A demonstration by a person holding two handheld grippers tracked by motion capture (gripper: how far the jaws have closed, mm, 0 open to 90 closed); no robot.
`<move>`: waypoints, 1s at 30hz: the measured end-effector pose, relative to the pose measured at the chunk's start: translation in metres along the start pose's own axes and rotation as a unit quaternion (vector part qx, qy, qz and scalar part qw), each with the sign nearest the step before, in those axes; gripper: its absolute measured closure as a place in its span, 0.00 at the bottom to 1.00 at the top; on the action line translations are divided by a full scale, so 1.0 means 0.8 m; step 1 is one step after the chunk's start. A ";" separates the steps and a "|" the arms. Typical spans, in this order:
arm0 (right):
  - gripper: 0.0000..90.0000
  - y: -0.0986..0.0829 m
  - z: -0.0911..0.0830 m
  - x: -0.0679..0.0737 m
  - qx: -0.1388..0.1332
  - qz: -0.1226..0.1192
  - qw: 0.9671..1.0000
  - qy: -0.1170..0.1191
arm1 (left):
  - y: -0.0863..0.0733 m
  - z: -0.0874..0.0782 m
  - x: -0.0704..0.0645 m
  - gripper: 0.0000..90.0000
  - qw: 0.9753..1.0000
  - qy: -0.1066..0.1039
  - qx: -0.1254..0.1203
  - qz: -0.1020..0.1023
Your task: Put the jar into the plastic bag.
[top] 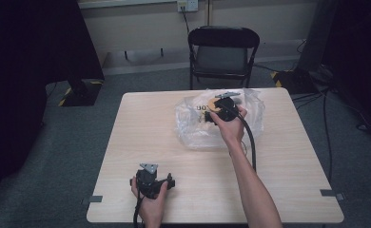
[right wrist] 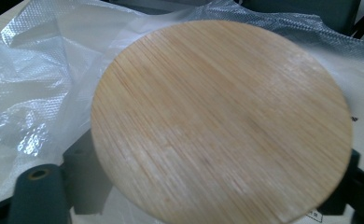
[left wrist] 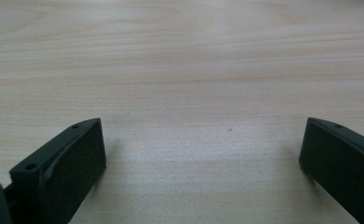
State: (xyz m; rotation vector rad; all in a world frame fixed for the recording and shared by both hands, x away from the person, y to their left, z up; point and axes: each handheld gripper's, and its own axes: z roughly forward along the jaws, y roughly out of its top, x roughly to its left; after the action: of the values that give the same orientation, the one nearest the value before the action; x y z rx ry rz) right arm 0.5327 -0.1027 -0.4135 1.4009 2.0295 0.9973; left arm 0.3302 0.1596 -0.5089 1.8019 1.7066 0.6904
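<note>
A round bamboo disc (top: 213, 105) is held over a crumpled clear plastic bag (top: 193, 126) at the back middle of the table, with my right gripper (top: 220, 108) shut on it. In the right gripper view the disc (right wrist: 222, 121) is tilted up close, its edges between the two black fingers (right wrist: 84, 179), and the bag (right wrist: 35, 74) lies behind it. My left gripper (top: 170, 180) rests in a hand near the table's front left. Its jaws stand wide apart over bare wood, so the left gripper (left wrist: 201, 140) is open and holds nothing.
The light wooden table (top: 288, 180) has tape tabs at its front corners. A black folding chair (top: 221, 52) stands behind its far edge. Cables run over the carpet at the right. A black cable trails from the right gripper along the forearm.
</note>
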 end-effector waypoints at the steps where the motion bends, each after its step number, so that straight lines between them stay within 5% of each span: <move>1: 0.17 0.000 0.000 0.000 0.000 0.001 1.000 -0.001 | 0.000 0.000 0.000 0.00 1.000 0.000 0.000 0.000; 14: 0.02 0.004 -0.007 -0.004 -0.007 0.004 1.000 0.004 | 0.000 0.000 0.000 0.00 1.000 0.000 0.000 0.000; 30: 0.03 0.012 -0.036 -0.006 -0.035 0.008 0.999 0.010 | 0.000 0.000 0.000 0.00 1.000 0.000 0.000 0.000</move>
State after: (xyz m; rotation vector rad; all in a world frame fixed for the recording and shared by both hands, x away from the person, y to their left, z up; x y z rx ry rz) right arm 0.5187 -0.1137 -0.3882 1.3787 1.9804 1.0815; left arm 0.3302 0.1596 -0.5089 1.8016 1.7064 0.6907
